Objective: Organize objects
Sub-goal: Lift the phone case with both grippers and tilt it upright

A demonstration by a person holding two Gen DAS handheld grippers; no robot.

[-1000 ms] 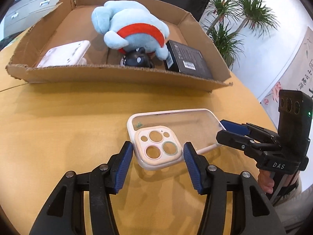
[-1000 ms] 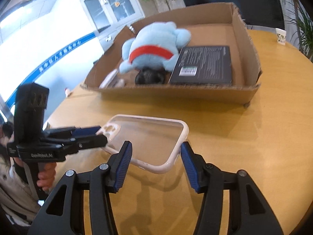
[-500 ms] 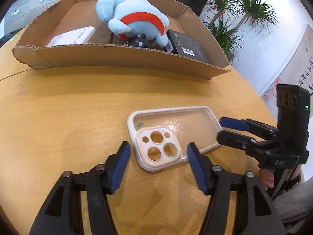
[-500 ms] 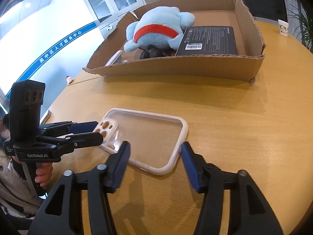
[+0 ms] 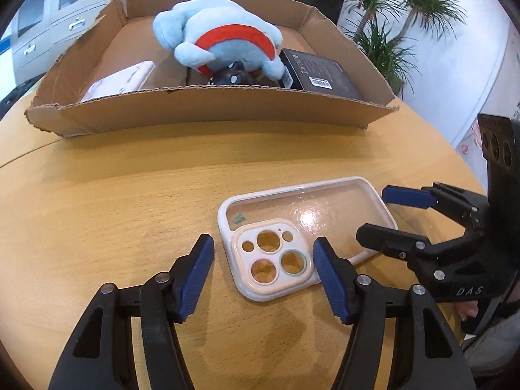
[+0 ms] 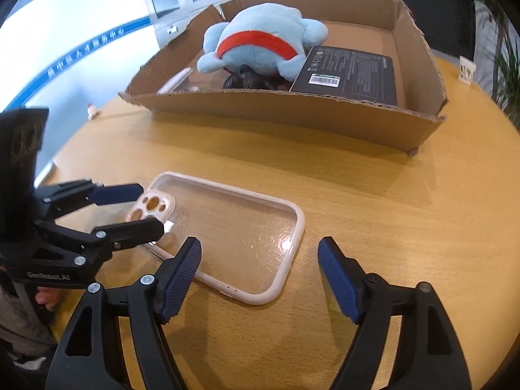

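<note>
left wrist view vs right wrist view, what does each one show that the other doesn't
Only the left wrist view shows the palm plants and the face of the pink box in the cardboard tray.
Only the right wrist view shows the blue wall stripe and a small white carton on the table.
Both show the clear phone case lying flat on the table, the blue plush, the black box, and the left gripper and right gripper, both open around the case.
</note>
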